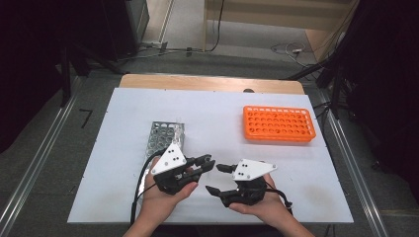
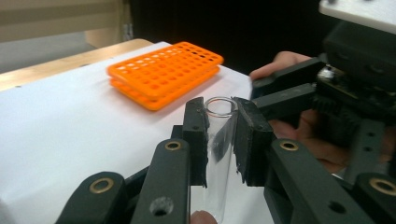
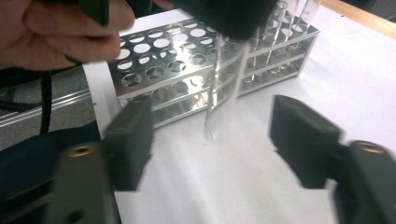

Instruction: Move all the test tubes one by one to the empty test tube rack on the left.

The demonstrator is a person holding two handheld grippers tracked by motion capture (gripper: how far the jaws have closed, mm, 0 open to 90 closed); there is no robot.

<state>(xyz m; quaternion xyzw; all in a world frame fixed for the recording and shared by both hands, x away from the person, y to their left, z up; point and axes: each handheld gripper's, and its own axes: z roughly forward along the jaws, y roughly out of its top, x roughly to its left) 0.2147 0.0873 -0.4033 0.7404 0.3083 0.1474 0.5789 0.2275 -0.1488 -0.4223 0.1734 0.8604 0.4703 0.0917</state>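
One glass tube (image 2: 218, 140) clamped upright between left gripper (image 2: 219, 135) jaws.

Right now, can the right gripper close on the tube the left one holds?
Probably yes: the right gripper is open with the glass tube hanging between its jaws, nothing between; the left gripper clamps its top.

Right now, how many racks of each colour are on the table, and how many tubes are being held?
Orange rack: 1
Metal rack: 1
Glass test tube clamped in the left gripper: 1
Total: 3
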